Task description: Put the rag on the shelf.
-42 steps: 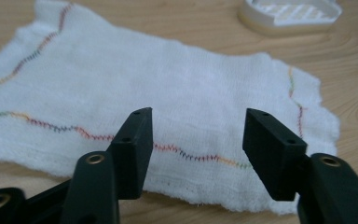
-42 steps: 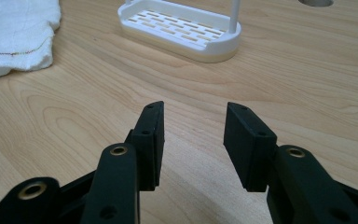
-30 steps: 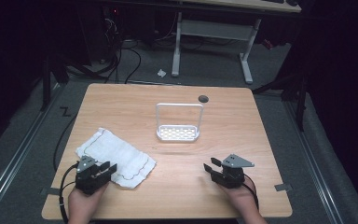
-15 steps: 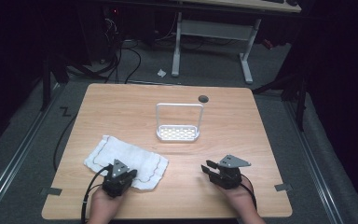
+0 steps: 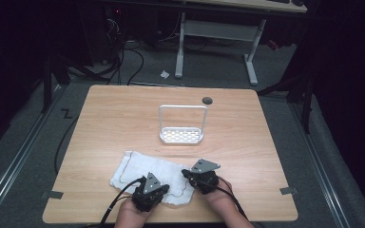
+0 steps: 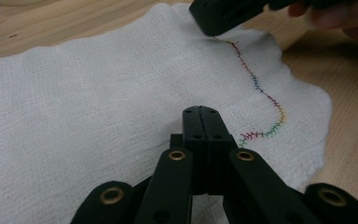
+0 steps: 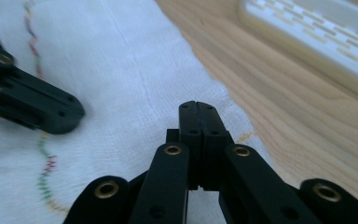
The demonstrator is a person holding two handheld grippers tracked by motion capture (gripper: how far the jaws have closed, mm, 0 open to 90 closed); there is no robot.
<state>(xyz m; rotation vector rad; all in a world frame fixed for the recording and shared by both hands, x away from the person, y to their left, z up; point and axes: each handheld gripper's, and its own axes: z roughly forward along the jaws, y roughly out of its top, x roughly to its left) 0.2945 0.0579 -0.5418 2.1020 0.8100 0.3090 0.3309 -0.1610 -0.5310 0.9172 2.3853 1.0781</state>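
A white gauze cloth (image 5: 145,166) with a wavy rainbow stitch line (image 6: 256,86) lies flat on the near middle of the wooden table (image 5: 123,114). My left gripper (image 5: 158,188) sits on the cloth's near edge, and its jaws (image 6: 200,111) are pressed together low over the weave. My right gripper (image 5: 189,173) is at the cloth's right edge, with its jaws (image 7: 199,105) together over the hem. Each gripper shows in the other's view: the right gripper (image 6: 228,14) at the cloth's far corner, the left gripper (image 7: 32,105) lying on the fabric.
A white perforated rack (image 5: 181,130) with an upright wire handle stands just beyond the cloth at the table's centre. A dark round grommet (image 5: 207,100) sits near the far edge. Cables trail from both grippers off the near edge.
The left gripper has travelled right along the near edge and the cloth has slid right with it. The right gripper has moved left to meet the cloth's right edge.
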